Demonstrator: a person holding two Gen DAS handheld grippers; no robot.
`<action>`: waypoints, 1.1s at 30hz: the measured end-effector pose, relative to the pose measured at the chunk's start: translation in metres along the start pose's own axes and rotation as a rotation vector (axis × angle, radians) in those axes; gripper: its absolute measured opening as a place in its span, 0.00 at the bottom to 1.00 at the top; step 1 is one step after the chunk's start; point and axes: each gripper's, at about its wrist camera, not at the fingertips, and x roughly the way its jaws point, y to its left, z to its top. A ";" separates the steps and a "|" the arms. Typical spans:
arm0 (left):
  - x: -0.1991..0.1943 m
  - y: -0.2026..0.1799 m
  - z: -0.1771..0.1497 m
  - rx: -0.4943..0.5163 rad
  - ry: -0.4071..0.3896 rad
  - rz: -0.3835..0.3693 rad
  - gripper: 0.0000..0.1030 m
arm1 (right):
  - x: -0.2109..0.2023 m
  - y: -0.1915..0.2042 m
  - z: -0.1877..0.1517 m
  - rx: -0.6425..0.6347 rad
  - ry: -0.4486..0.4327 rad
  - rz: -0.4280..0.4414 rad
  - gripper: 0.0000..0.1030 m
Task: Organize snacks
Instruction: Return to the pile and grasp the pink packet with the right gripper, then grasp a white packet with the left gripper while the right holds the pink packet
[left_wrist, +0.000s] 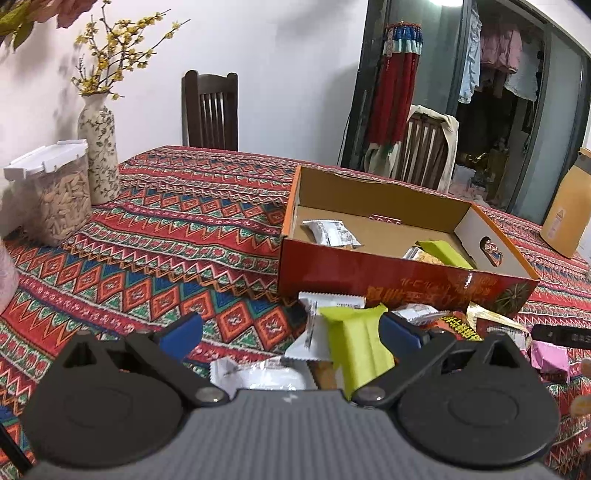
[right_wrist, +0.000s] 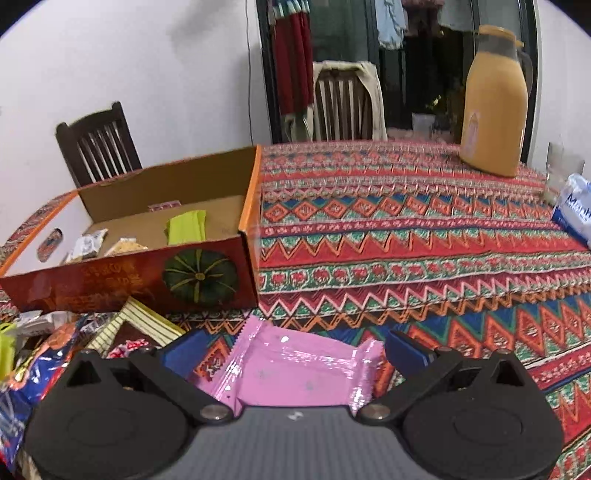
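The left gripper (left_wrist: 290, 334) has a grey ribbed body with a small white mark at its front edge, flanked by two matte black rounded housings, each with a raised circular disc and a triangular cut-out. From each housing a black link arm, pinned by a silver round-headed screw, runs forward to a blue finger pad (left_wrist: 181, 334). The right gripper (right_wrist: 293, 350) is built the same: grey ribbed centre, black disc housings, silver screws, and blue pads (right_wrist: 406, 352).

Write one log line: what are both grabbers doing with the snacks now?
left gripper: open over green packet | right gripper: open over pink packet | box: few snacks
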 end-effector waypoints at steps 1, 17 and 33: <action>-0.002 0.001 0.000 -0.002 0.000 0.002 1.00 | 0.004 0.001 0.000 0.003 0.012 -0.009 1.00; -0.001 0.009 -0.009 -0.023 0.034 -0.017 1.00 | -0.002 0.009 -0.024 -0.097 -0.021 -0.016 0.66; 0.028 0.034 -0.010 -0.048 0.151 0.035 1.00 | -0.066 0.015 -0.045 -0.023 -0.268 0.032 0.64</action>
